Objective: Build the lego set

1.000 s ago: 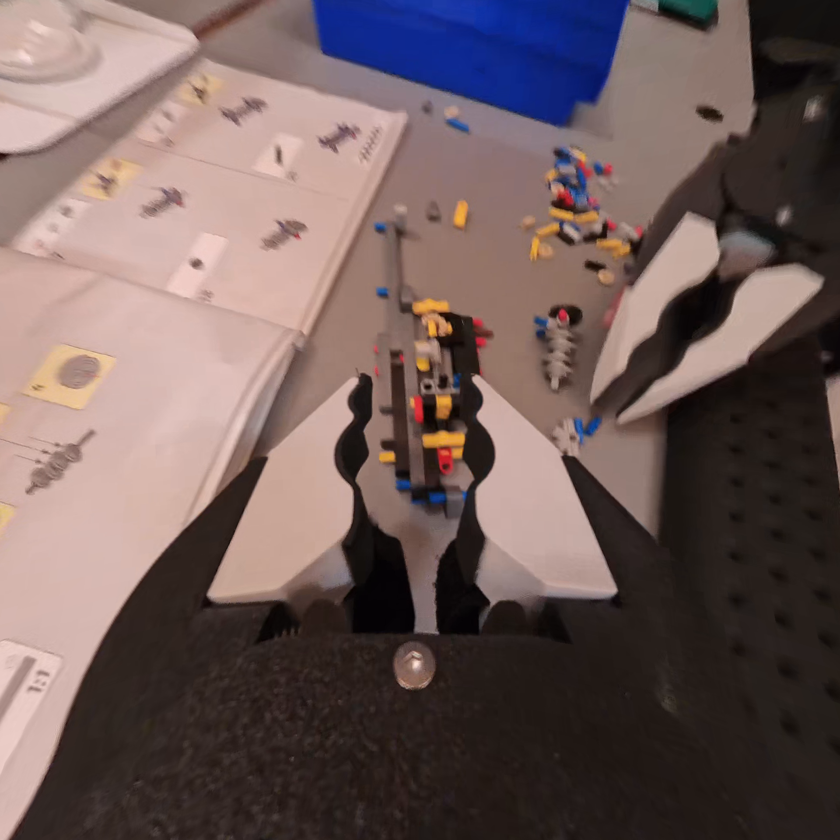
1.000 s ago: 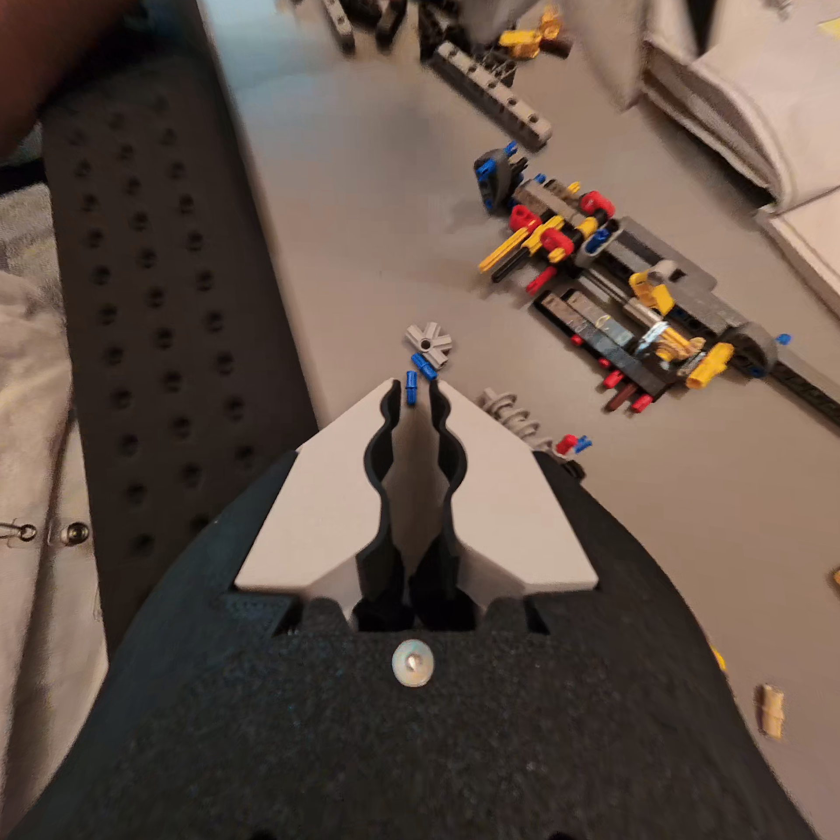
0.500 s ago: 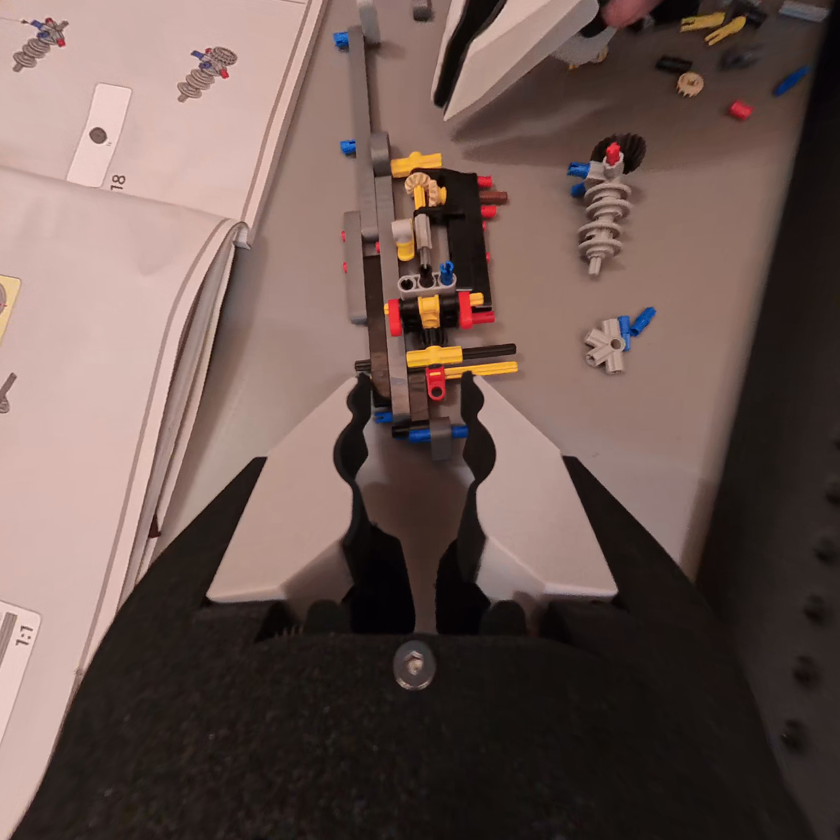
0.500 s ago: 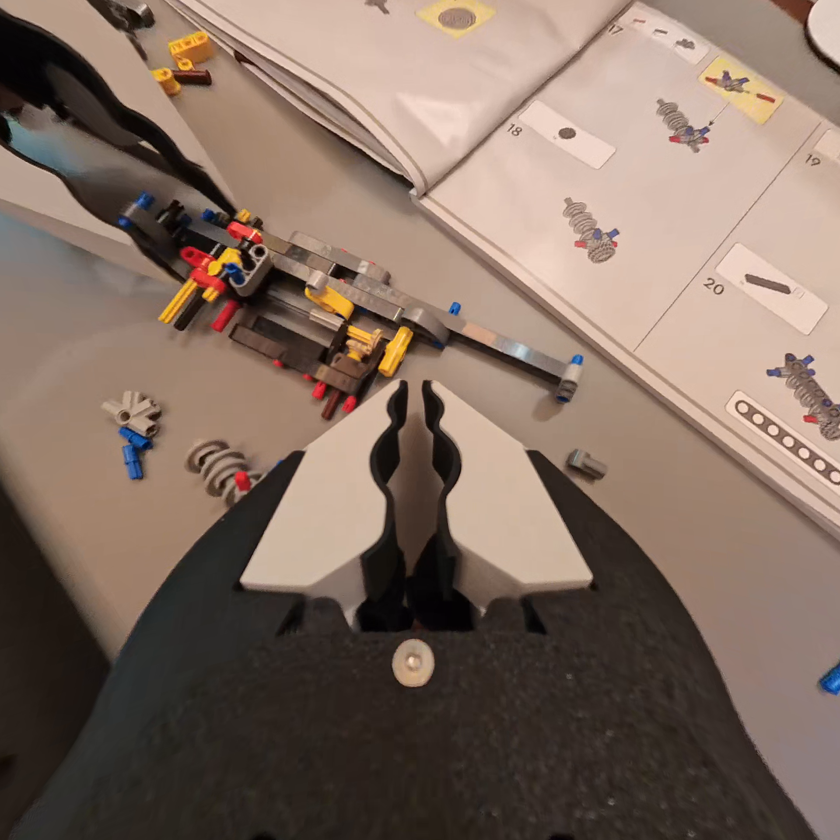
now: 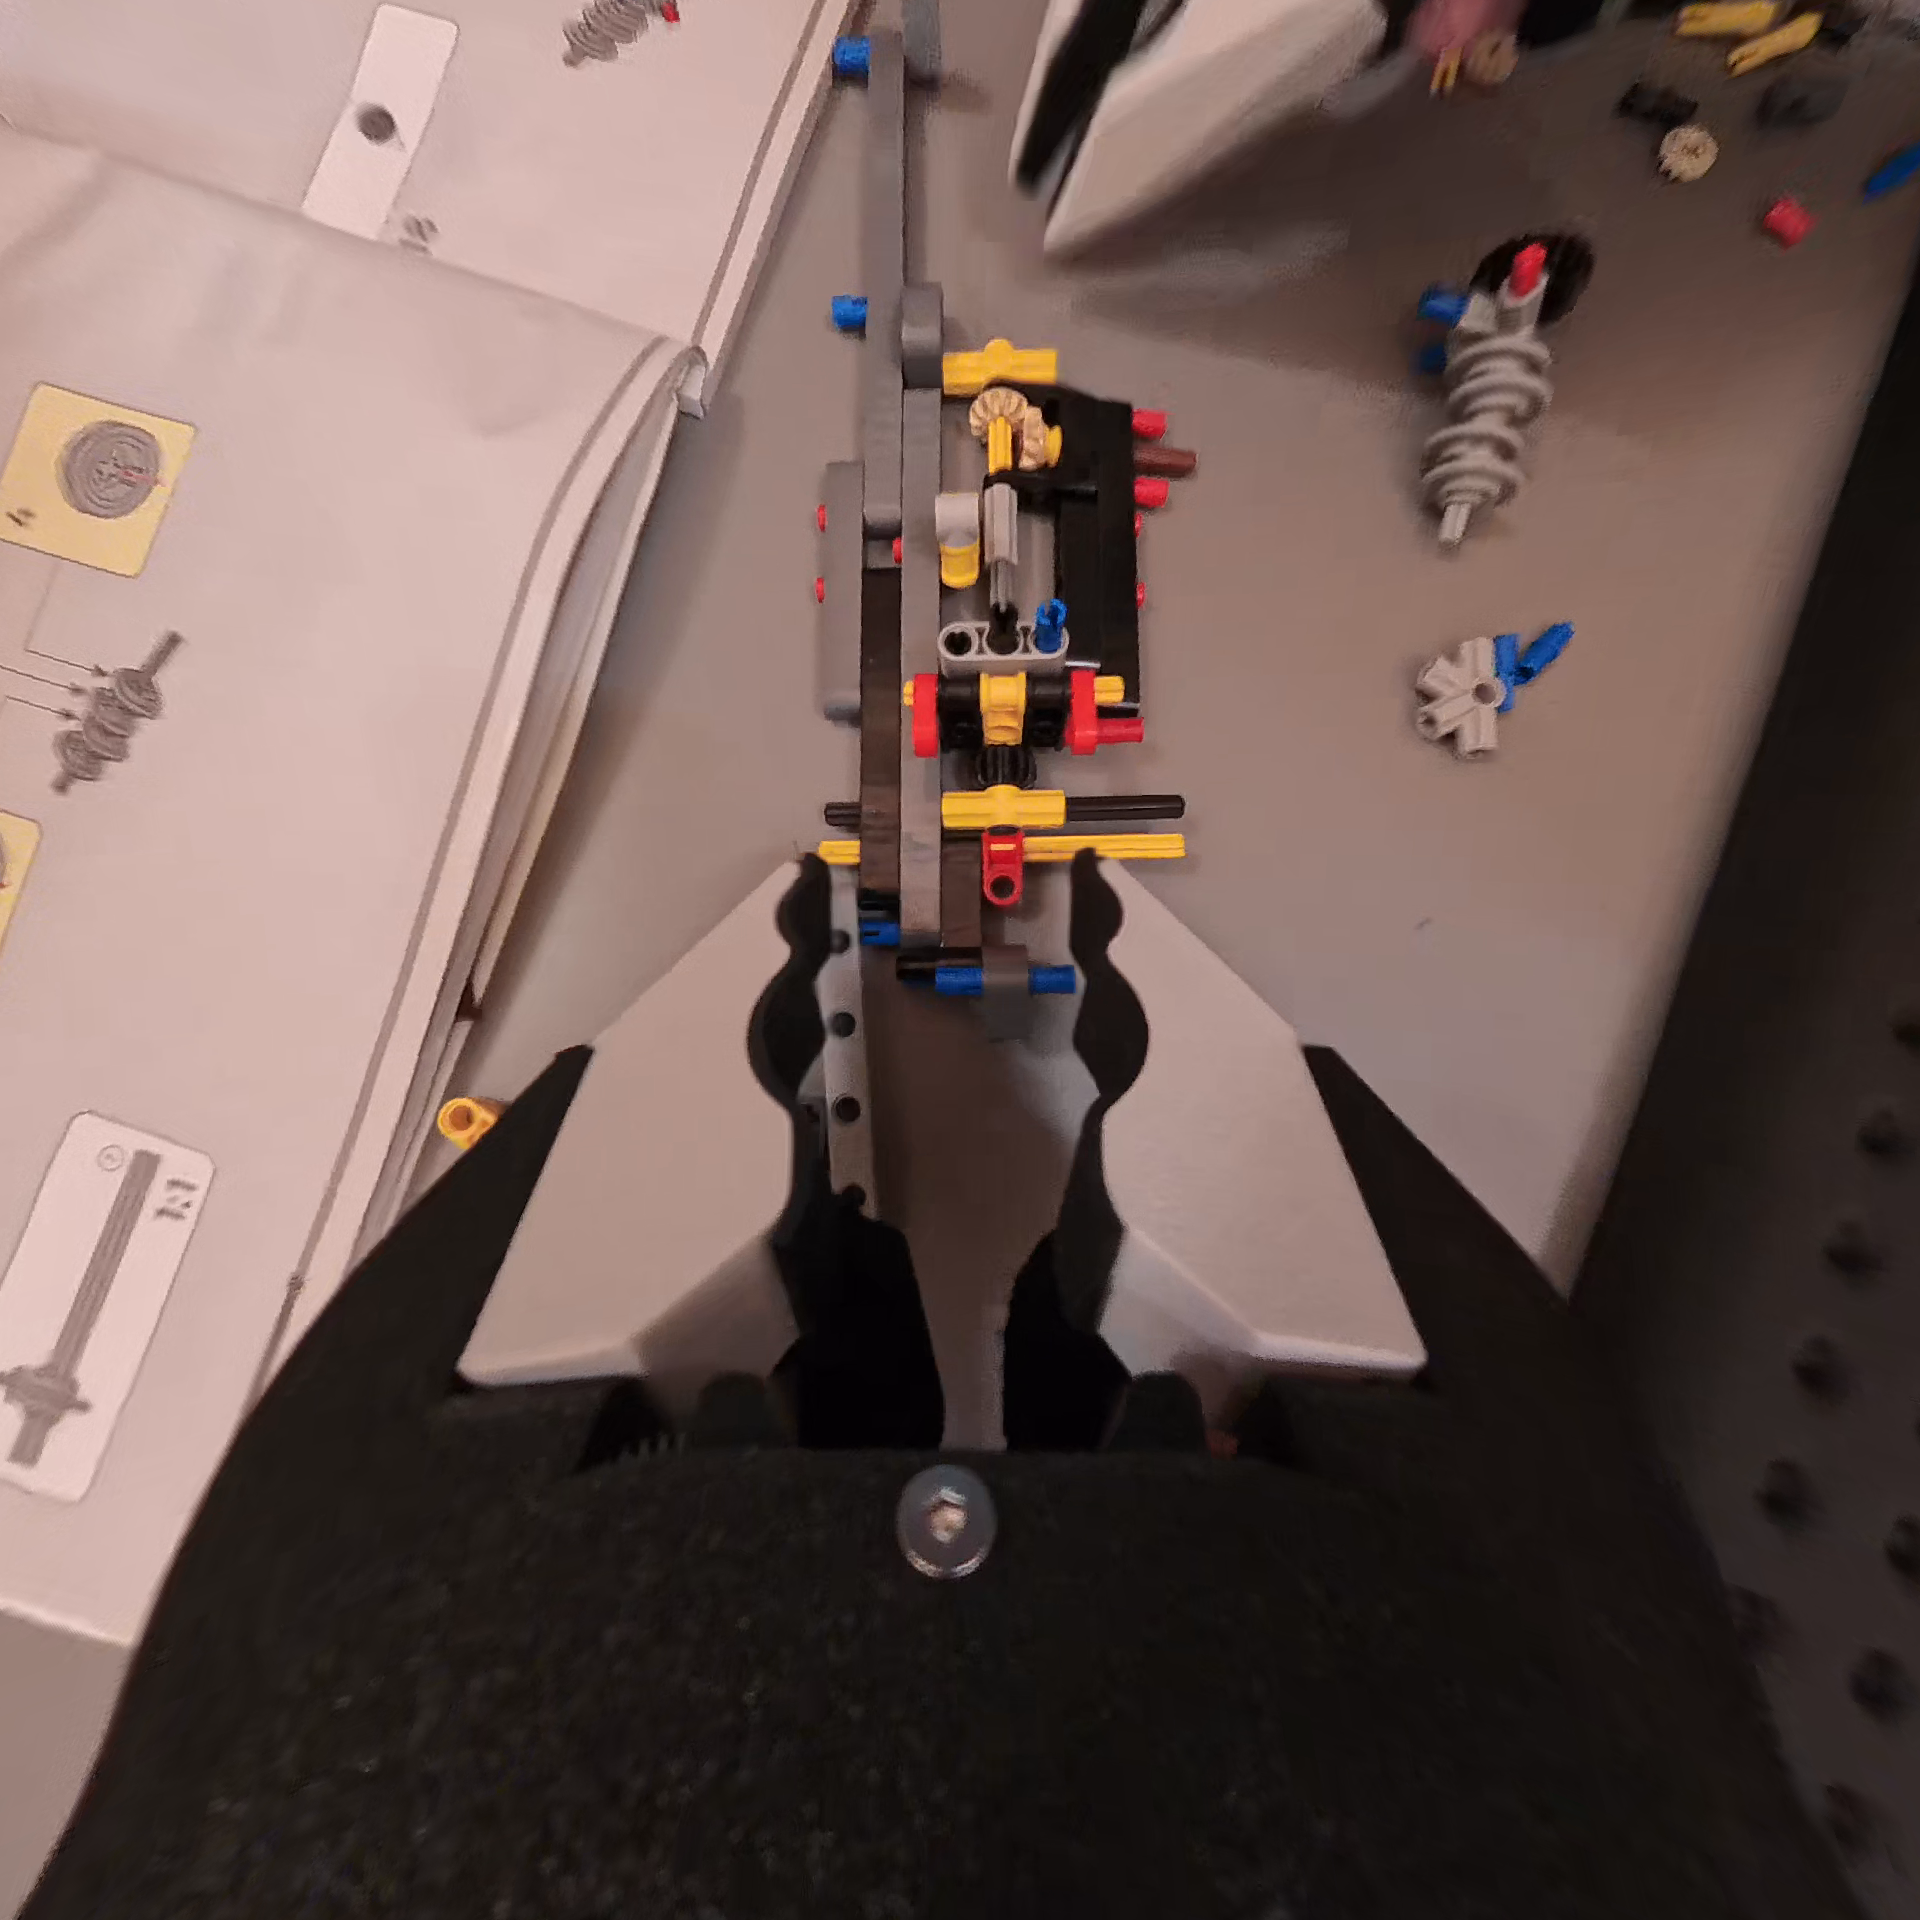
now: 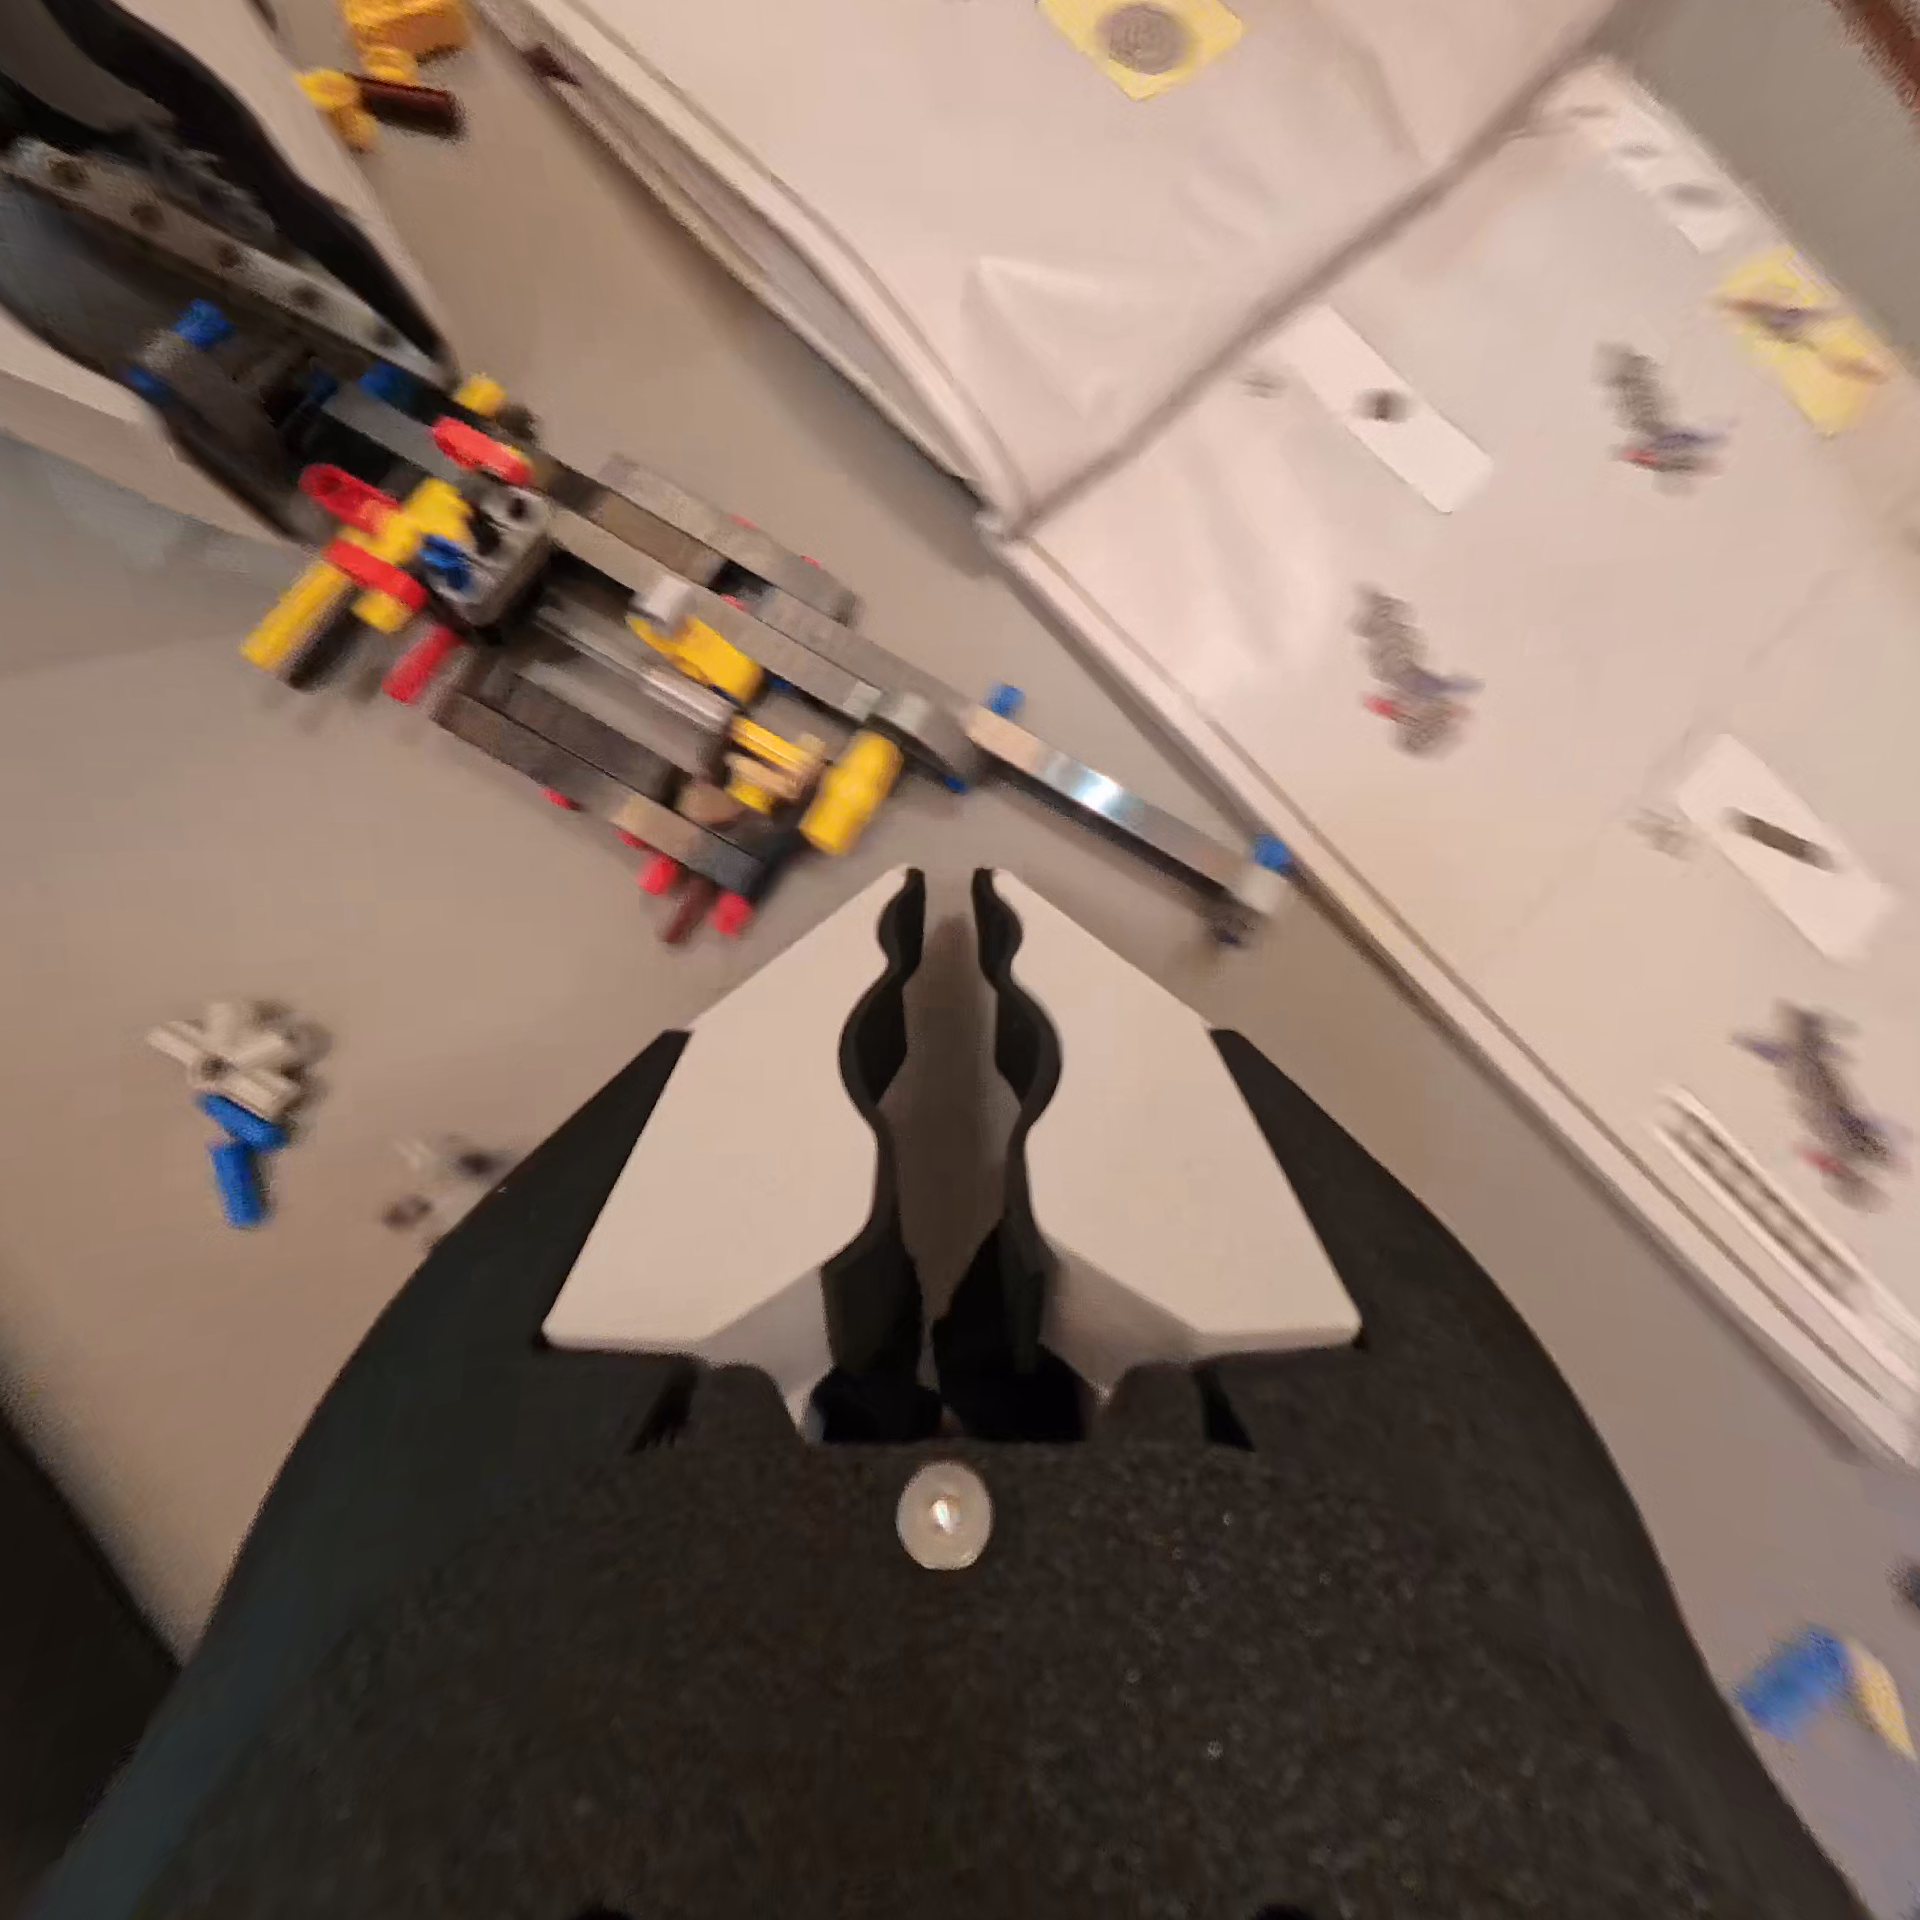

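Note:
The lego assembly [image 5: 966, 623], a long grey and black beam frame with yellow, red and blue parts, lies on the grey table. My left gripper [image 5: 948, 868] is open and its fingers straddle the near end of the assembly. A grey holed beam [image 5: 844, 1039] lies against its left finger. My right gripper [image 6: 948, 878] is shut and empty, just short of the assembly's [image 6: 665, 665] far end. It also shows, blurred, at the top of the left wrist view [image 5: 1143, 135]. The left gripper [image 6: 312, 374] shows at the top left of the right wrist view.
An open instruction booklet [image 5: 312, 520] lies left of the assembly. A grey worm gear piece [image 5: 1486, 405] and a grey hub with blue pins [image 5: 1465, 696] lie to the right. Loose small parts [image 5: 1683, 151] are scattered at the far right. A black perforated mat [image 5: 1818, 1143] borders the right edge. Spacing between my two grippers at the tips: around 15 cm. About 9 cm separates my right fingertips from the grey worm gear piece [image 5: 1486, 405].
My right gripper swung from the hub over to the assembly's far end and came closer to it. My left gripper stays around the near end, slightly farther along it.

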{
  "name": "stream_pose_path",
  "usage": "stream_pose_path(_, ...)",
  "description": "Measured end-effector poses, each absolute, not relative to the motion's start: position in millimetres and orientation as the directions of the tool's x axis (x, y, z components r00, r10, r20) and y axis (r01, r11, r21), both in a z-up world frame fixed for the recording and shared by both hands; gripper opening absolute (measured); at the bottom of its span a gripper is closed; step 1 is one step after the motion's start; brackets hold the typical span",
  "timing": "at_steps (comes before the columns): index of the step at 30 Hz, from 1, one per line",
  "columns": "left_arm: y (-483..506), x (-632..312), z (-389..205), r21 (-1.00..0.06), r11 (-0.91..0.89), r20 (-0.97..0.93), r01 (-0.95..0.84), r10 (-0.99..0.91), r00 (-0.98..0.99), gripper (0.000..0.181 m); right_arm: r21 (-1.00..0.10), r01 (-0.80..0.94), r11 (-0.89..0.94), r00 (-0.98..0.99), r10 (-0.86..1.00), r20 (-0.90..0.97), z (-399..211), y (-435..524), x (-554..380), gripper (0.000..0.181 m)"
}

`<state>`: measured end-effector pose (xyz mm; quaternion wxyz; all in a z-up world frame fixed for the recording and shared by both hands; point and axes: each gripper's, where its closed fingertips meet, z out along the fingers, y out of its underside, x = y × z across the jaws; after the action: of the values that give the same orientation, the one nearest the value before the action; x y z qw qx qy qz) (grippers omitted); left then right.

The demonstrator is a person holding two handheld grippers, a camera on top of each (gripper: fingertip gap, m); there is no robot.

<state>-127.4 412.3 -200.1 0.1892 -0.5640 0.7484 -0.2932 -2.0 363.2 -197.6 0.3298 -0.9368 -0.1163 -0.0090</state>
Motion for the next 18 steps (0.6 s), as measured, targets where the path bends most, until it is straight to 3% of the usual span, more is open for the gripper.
stream_pose_path(2, 410, -127, -181, -0.693, 0.191, 0.032, -0.695, -0.955, -0.295, 0.048, -0.659, 0.198, -0.726, 0.979, 0.118, 0.164, -176, 342, 36, 0.011)
stream_pose_path(5, 400, -106, -131, -0.819, 0.187, -0.011, -0.542, -0.95, -0.311, 0.047, -0.743, 0.059, -0.667, 0.997, -0.004, 0.083, -156, 296, 77, 0.016)
stream_pose_path(9, 418, -37, -68, -0.936, 0.089, -0.034, -0.341, -0.986, -0.163, 0.039, -0.754, -0.032, -0.657, 0.996, -0.087, 0.033, -169, 241, 104, 0.024)
stream_pose_path(13, 466, 23, -84, -0.939, -0.072, 0.074, -0.337, -0.997, 0.007, 0.041, -0.746, -0.101, -0.658, 0.987, -0.159, 0.006, -182, 209, 105, 0.024)
stream_pose_path(18, 468, 33, -96, -0.958, -0.166, 0.183, -0.232, -0.981, -0.056, 0.04, -0.755, -0.179, -0.63, 0.96, -0.279, 0.005, -187, 168, 113, 0.018)
